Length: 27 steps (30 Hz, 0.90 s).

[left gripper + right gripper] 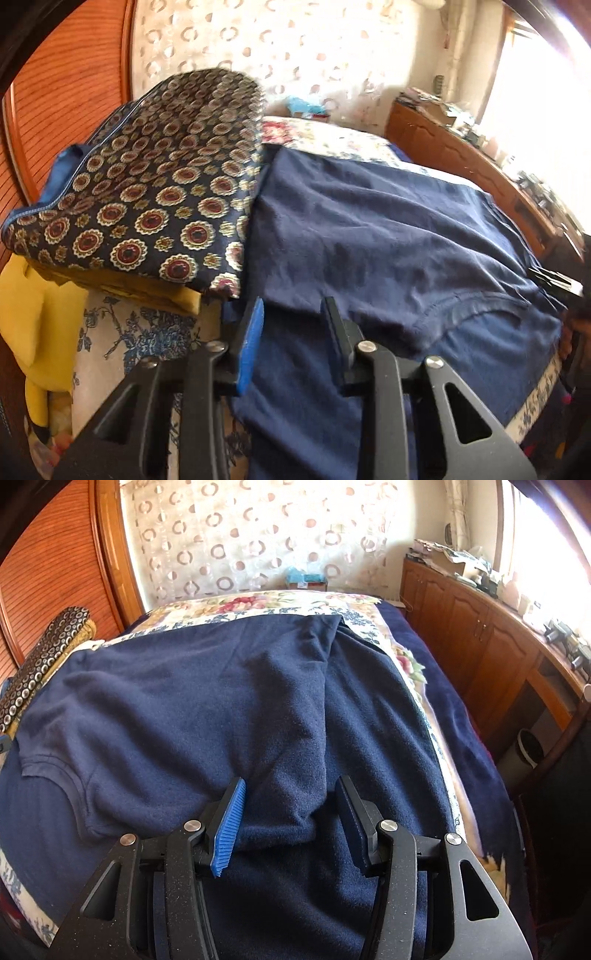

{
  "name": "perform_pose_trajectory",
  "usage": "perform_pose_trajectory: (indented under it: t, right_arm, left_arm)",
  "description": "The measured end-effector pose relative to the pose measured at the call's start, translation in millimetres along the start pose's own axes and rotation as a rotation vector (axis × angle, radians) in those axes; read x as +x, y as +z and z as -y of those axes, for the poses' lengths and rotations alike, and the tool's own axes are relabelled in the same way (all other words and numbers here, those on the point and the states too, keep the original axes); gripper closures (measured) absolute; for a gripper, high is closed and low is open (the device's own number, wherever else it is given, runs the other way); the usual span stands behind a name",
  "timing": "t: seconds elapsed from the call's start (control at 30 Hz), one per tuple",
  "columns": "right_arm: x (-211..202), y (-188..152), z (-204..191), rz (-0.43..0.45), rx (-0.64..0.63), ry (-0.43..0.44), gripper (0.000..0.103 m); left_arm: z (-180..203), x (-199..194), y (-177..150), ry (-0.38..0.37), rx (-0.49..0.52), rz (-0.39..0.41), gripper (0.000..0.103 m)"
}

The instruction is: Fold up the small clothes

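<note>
Lying flat across floral bedspread [258,603]: navy shirt [192,701], collar end near both grippers. Left gripper [293,314] over shirt's near-left edge, jaws apart with cloth between them, pads not seen pressing. Right gripper [290,797] jaws apart, straddling raised fold of navy fabric, no clear pinch. Patterned folded garment [147,192] stacked on yellow cloth [33,325], just beside shirt's left side. Wooden cabinets [480,642] along right wall.

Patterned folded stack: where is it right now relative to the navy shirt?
In the left wrist view the patterned folded stack sits upper left on the bed, on a mustard-yellow garment, its right edge against the spread navy shirt. The right wrist view shows it at the far left.
</note>
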State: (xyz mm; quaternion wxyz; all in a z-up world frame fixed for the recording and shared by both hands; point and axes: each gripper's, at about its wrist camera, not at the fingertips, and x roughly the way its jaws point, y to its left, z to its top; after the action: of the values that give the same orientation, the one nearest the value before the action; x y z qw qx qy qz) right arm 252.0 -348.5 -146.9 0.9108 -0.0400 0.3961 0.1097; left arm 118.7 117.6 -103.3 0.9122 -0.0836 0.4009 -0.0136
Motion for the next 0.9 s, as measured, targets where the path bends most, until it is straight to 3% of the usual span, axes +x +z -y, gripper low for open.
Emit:
perform_pose_trajectory:
  t: [0.27,0.6,0.63,0.7,0.87,0.9]
  right_arm:
    - [0,0,0,0.0,-0.001,-0.001,0.052]
    - [0,0,0,0.0,-0.002,-0.001,0.052]
    - [0,0,0,0.0,-0.001,-0.001,0.052]
    - [0,0,0,0.001,-0.001,-0.001,0.052]
    - [0,-1,0,0.001,0.001,0.002,0.052]
    - [0,0,0,0.003,-0.002,0.005,0.063]
  left_arm:
    - [-8,11,0,0.033,-0.046,-0.014,0.074]
    - [1,21,4,0.034,-0.019,-0.025,0.074]
    - [1,22,4,0.026,-0.017,-0.024,0.079]
    - [5,22,5,0.007,0.003,-0.025,0.101]
    - [14,6,8,-0.015,0.023,0.036,0.103]
    - [16,0,9,-0.022,0.028,0.053,0.103]
